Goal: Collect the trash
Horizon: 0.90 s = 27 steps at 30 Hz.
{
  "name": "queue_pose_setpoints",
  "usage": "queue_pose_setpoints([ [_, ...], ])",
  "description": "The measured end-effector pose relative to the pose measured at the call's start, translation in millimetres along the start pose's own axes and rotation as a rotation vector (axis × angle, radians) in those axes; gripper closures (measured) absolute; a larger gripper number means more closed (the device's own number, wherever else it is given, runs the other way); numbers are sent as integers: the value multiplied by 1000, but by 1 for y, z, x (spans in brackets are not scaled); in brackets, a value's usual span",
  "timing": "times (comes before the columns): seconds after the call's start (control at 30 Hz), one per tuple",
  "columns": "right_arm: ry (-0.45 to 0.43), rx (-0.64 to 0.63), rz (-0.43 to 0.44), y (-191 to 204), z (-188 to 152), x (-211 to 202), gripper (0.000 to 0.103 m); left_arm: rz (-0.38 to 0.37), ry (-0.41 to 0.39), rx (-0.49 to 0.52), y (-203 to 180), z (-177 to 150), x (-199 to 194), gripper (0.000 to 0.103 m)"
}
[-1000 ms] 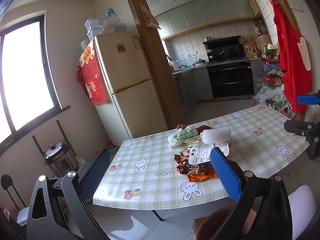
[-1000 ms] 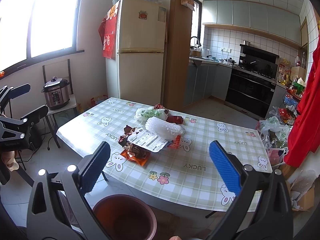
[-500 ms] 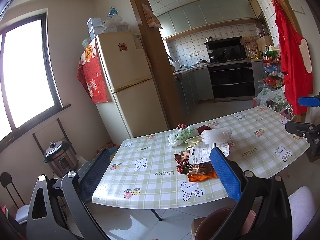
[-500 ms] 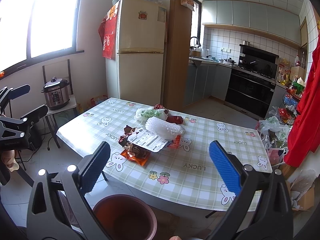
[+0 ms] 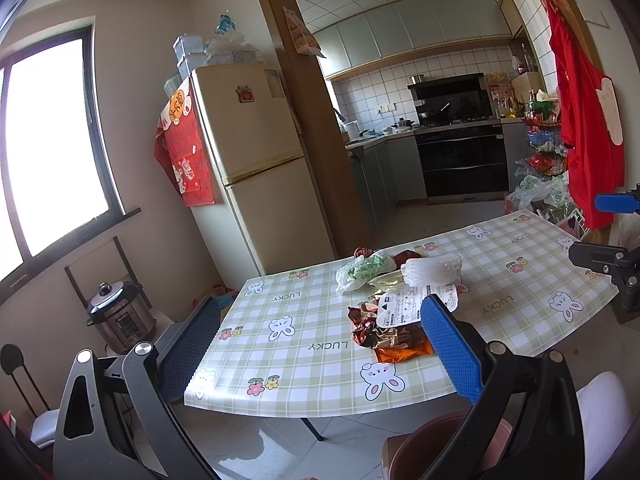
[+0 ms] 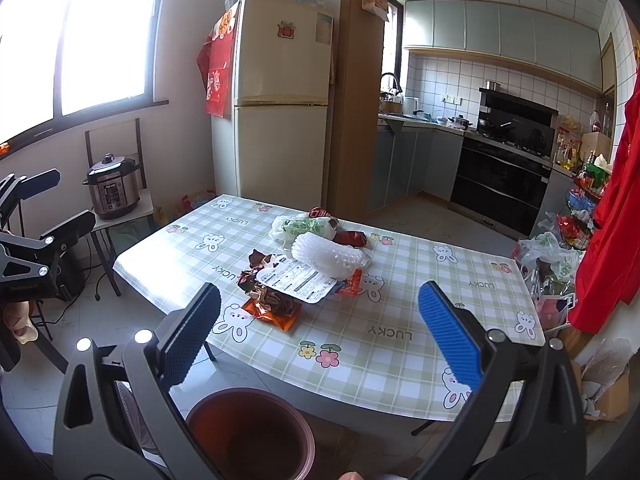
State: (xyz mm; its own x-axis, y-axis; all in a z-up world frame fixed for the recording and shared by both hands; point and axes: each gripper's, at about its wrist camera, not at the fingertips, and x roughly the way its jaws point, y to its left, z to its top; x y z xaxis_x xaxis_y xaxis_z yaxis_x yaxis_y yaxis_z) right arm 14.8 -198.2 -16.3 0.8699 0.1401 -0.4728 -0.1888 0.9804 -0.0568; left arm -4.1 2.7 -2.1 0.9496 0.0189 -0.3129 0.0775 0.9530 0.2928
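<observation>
Nothing is collected yet; this looks like the approach before the first pick. Both grippers hang short of the worktop [image 6: 400, 360], apart from the trash. The left gripper [image 5: 320, 344] has its jaws spread wide and holds nothing; the right gripper [image 6: 320, 332] is likewise wide open and empty.

The trash [image 6: 304, 268] sits in one heap near the middle of the worktop: a white label sheet [image 6: 296, 280] on top of crumpled brown wrappers [image 6: 260, 276], an orange packet [image 6: 276, 314] at the near edge of the heap, a foam sleeve [image 6: 328, 254] behind, and a green-printed bag [image 6: 300, 226] furthest back. A brown bin [image 6: 250, 432] stands on the floor just below the near edge.

The next move probably calls for reaching forward and down to one piece at the near side, likely the orange packet, then carrying it back to the bin.

The foam sleeve's long axis runs left to right across the right view; the heap as a whole stretches away from that camera.
</observation>
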Motion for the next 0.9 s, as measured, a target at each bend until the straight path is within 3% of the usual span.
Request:
queue_pose_setpoints([
  [0.7, 6, 4, 0, -1, -3, 1, 5, -11, -6, -14, 1, -2, -2, 5],
  [0.9, 20, 12, -1, -4, -8, 8, 6, -67, -16, -46, 6, -6, 3, 5],
])
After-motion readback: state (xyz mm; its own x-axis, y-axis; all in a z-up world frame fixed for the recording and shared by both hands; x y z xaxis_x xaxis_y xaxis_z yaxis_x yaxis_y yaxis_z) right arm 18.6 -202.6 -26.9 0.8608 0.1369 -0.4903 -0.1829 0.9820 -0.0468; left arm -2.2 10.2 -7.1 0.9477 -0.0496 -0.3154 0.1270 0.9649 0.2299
